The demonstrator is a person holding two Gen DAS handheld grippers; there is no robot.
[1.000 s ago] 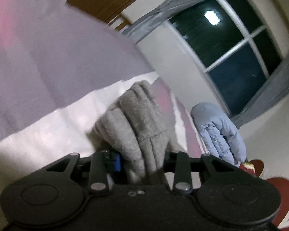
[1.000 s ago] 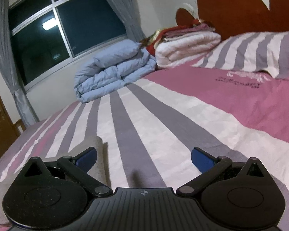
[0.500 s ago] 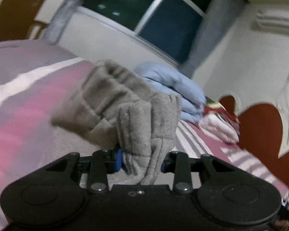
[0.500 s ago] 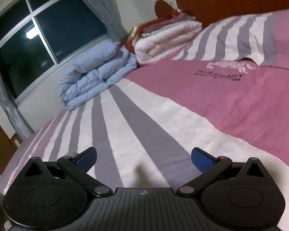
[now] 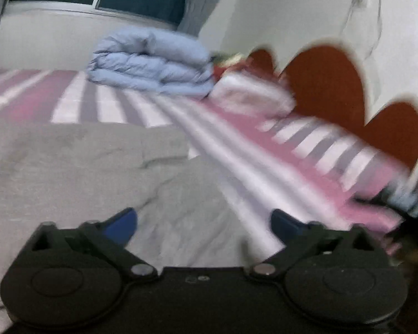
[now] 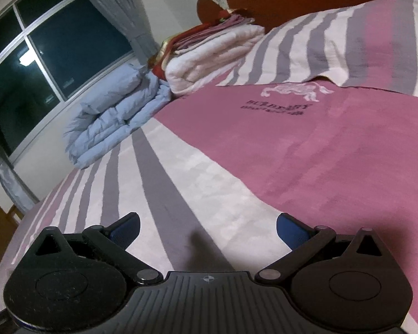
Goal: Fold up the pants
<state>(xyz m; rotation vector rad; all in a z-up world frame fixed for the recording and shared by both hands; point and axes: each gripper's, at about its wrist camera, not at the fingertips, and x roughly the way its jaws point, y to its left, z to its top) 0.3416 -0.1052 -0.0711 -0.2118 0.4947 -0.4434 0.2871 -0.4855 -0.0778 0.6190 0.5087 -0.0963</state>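
The grey pants (image 5: 92, 167) lie folded over on the striped bedspread (image 5: 237, 150), filling the lower left of the blurred left wrist view. My left gripper (image 5: 203, 222) hovers over their near edge, its jaws opening wide, the blue pads clear of the cloth and nothing pinched between them. In the right wrist view my right gripper (image 6: 207, 228) stands open above bare bedspread (image 6: 181, 183), with nothing between its fingers. The pants do not show in that view.
A folded blue duvet (image 6: 114, 117) and a stack of white and red bedding (image 6: 211, 47) sit at the far side by the window. A striped pillow (image 6: 348, 41) leans on the brown headboard (image 5: 326, 83).
The left gripper, shut on a bunch of grey pants and carrying it across the bed, has let go and now stands wide open with the cloth lying flat. The right gripper swung toward the pillow.
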